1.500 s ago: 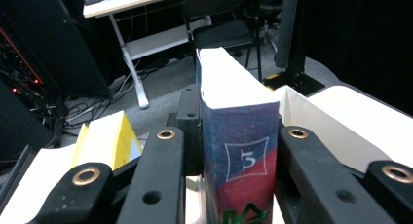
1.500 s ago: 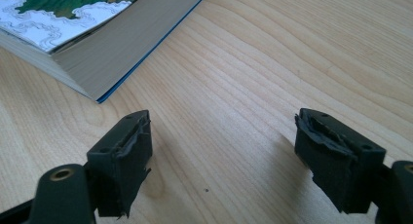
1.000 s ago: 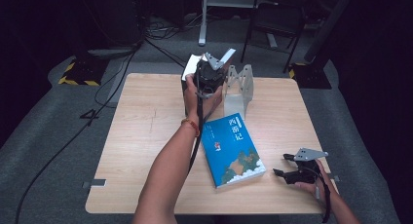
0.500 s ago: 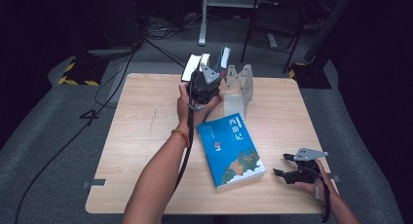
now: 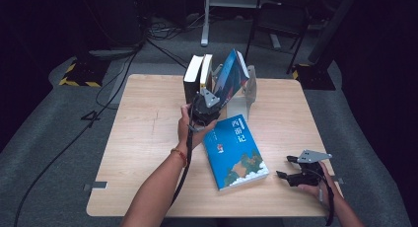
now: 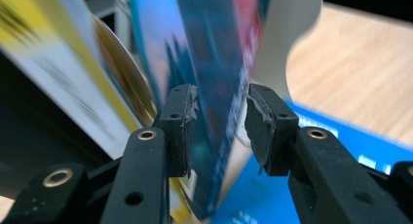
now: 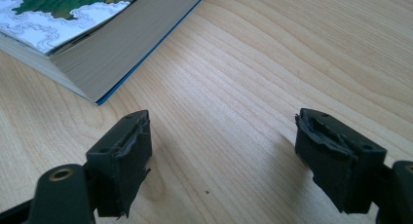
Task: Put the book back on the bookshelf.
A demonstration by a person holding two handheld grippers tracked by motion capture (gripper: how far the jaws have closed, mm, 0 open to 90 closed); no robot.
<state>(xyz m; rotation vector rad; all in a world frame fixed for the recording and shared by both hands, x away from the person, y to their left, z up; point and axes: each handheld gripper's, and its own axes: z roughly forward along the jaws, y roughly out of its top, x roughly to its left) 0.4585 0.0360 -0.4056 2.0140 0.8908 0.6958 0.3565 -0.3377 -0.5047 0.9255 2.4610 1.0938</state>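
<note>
Two jaws of the left gripper (image 6: 217,131) have just been opening around the blue book (image 6: 214,87): a gap shows at the right pad, the left pad looks close against the cover, so the grip is loosening, not yet clear. Since a second ago that hand has come down and the book now leans in the bookend (image 5: 250,86), tilted beside two upright books (image 5: 197,76). This placement seems nearly done. The right gripper (image 5: 296,171) rests on the worktop (image 5: 148,153), jaws wide and empty, just beside the flat book (image 5: 235,152), probably next to shelve.
</note>
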